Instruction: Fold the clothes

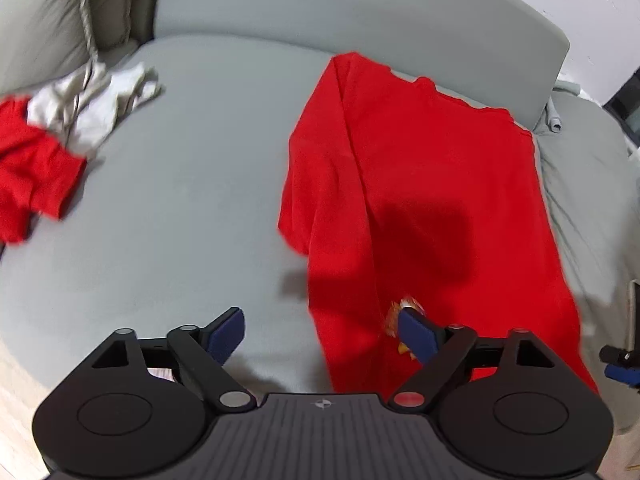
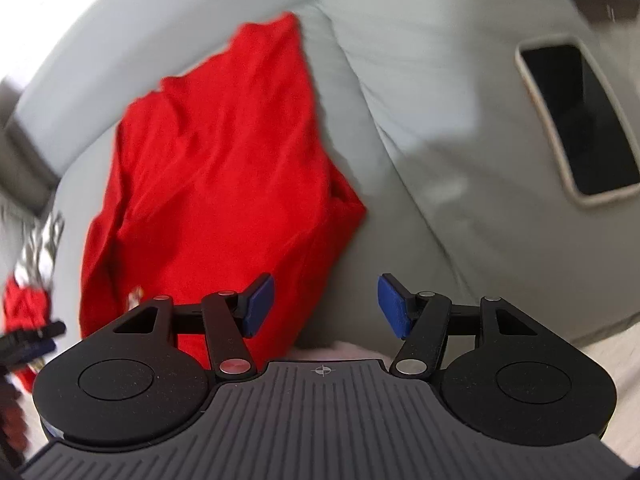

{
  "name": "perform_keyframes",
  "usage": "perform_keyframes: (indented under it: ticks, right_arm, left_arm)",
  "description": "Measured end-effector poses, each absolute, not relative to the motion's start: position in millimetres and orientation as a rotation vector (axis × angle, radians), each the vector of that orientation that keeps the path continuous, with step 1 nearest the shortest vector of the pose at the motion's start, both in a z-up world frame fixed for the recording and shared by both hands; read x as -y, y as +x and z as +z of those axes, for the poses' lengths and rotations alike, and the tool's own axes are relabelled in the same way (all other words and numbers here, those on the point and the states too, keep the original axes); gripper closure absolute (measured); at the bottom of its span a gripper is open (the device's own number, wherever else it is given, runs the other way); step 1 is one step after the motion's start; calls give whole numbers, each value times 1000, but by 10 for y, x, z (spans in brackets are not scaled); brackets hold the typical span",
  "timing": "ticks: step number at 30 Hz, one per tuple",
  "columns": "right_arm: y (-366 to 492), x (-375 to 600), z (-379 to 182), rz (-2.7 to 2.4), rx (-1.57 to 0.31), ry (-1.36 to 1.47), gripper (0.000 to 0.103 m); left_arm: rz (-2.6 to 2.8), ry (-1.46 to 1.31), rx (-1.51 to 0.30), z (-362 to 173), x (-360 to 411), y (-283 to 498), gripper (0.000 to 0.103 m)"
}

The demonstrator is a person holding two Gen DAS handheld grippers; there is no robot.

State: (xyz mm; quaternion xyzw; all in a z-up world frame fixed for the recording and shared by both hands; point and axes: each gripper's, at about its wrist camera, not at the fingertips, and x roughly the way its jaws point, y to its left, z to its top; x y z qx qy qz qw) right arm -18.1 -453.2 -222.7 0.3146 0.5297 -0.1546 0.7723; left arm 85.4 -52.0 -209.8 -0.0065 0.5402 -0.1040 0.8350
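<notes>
A red shirt [image 1: 420, 200] lies lengthwise on the grey sofa seat, its sides folded in, a small printed logo near its near end. My left gripper [image 1: 322, 334] is open and empty above the shirt's near left edge. The shirt also shows in the right wrist view [image 2: 224, 184]. My right gripper [image 2: 326, 306] is open and empty over the shirt's near right edge and the grey cushion.
A pile of red cloth [image 1: 32, 168] and white cloth [image 1: 92, 108] lies at the seat's left. The sofa backrest [image 1: 360, 28] runs behind. A phone [image 2: 580, 120] lies on the cushion at the right. The other gripper [image 1: 620, 364] shows at the right edge.
</notes>
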Motion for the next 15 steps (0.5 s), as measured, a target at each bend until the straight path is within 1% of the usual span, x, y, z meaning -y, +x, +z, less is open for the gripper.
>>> perform_keyframes:
  ticks: [3,4,5,6,7,8,9,12,15]
  right_arm:
    - [17,4567,-2417,-344,-1200,681,39]
    - [59,4563,-2483,-348,-1214,673,39]
    - [89,4542,-2561,-342,-1227,671,40]
    - [119,4520,-2639,-337,-1241,668,44]
    - [148,4499,-2716,-332,-1254,665,72]
    - [173,4472,-2777,-318,-1261,662,91]
    - [184,4427,-2772,-289,-1246,646,96]
    - [198,4231,-2549,-323,-1186,441,98]
    - [216,3976,-2375,-312,-1131,303,98]
  left_arm:
    - [-194,50,-1176,-2434,570,1281,16]
    - [-186,63,-1189,-2528,586,1400,21]
    - [-176,78,-1204,-2608,623,1424,31]
    - [-176,92,-1212,-2662,650,1444,43]
    - [-184,97,-1214,-2681,661,1457,90]
    - [-193,97,-1215,-2700,659,1463,97]
    - [-189,96,-1212,-2704,644,1464,97]
    - [-44,72,-1151,-2524,414,1420,97]
    - [49,37,-1206,-2563,267,1417,93]
